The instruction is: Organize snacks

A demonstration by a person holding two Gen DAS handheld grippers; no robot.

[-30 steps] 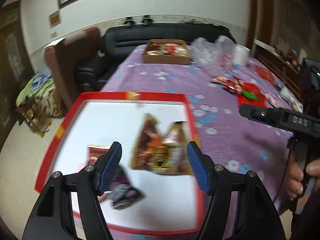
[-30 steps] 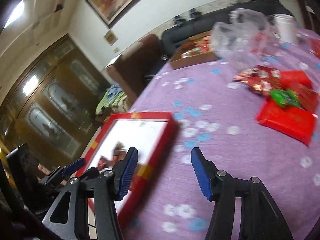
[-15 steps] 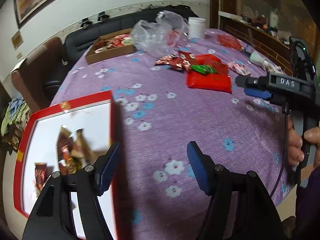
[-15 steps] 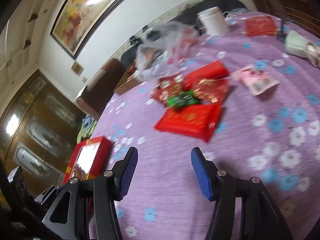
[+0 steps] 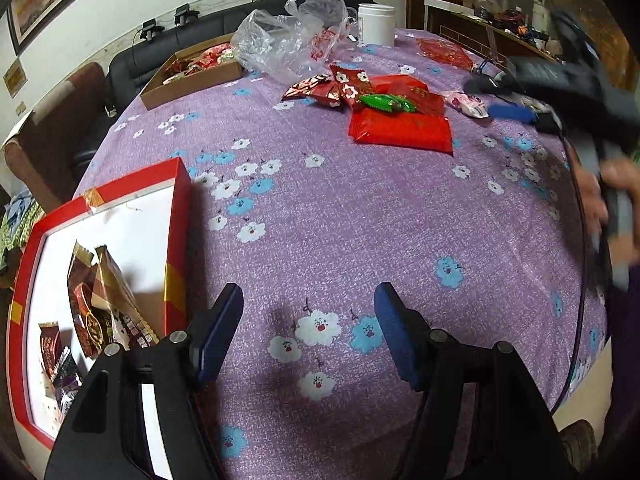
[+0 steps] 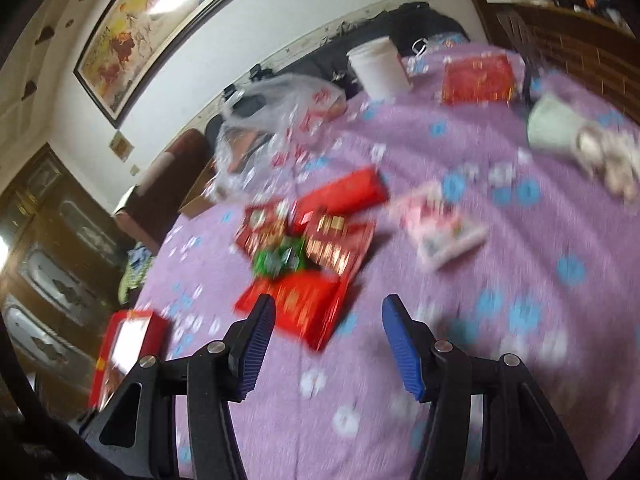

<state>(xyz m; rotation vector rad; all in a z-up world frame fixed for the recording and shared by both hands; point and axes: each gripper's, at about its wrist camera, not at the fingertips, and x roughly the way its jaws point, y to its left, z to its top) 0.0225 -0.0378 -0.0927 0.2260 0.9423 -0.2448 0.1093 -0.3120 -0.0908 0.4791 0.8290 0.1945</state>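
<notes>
A red-rimmed white box (image 5: 178, 216) at the table's left edge holds several brown snack packets (image 5: 100, 300). A pile of red and green snack packs (image 5: 400, 120) lies mid-table; it also shows in the right wrist view (image 6: 308, 264), blurred. My left gripper (image 5: 308, 332) is open and empty over the purple cloth, just right of the box. My right gripper (image 6: 328, 336) is open and empty, near the pile's front edge; it appears blurred in the left wrist view (image 5: 508, 112).
A cardboard tray of snacks (image 5: 192, 76), a clear plastic bag (image 5: 288, 40) and a white jar (image 5: 376, 24) stand at the far side. A pink packet (image 6: 444, 236) and a red pack (image 6: 476, 78) lie to the right. A sofa stands behind the table.
My left gripper has swung right, off the red box and onto the cloth. My right gripper has moved right and forward toward the snack pile. Both stayed open.
</notes>
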